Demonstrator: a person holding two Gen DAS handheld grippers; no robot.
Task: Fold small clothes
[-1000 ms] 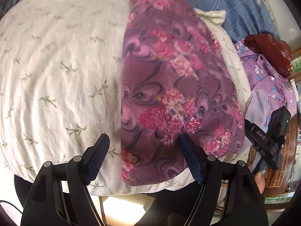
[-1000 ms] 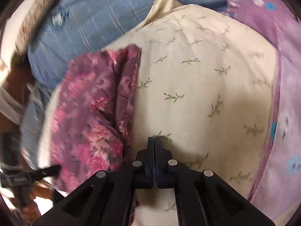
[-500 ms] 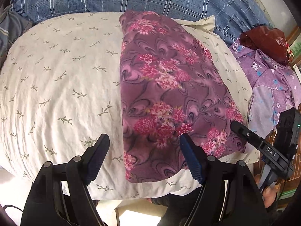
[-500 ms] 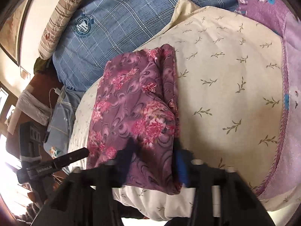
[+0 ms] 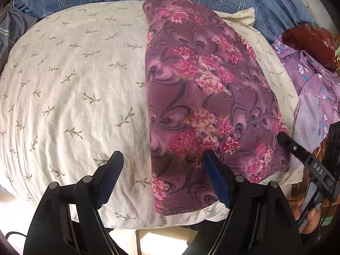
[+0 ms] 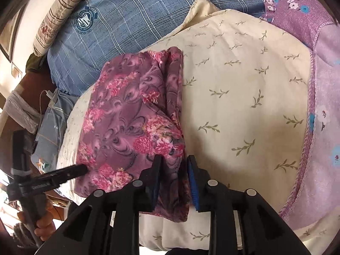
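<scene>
Now you had the purple floral garment (image 5: 204, 97) folded into a long strip on the cream leaf-print pillow (image 5: 70, 89), and the step in hand looked like the release after that lengthwise fold. Your right gripper (image 6: 173, 178) had its jaws partly apart, just having opened, with the garment's near right edge lying between them; the pads did not seem to press the cloth. Your left gripper (image 5: 163, 178) stood wide open and held nothing, its right finger over the garment's near end and its left finger over bare pillow. The garment lay ahead of both grippers, running away from them toward the blue plaid bedding (image 6: 131, 23).

Compared with a second ago, the right gripper's jaws, then fully together over bare pillow beside the garment, had parted, and the garment's edge now sat between them. The left gripper's opening had stayed the same, though its view had tipped to show more bedding beyond the pillow.

Next, I judge, you would need a crosswise fold: take the near end with both grippers and carry it over the far end, keeping the edges aligned.
</scene>
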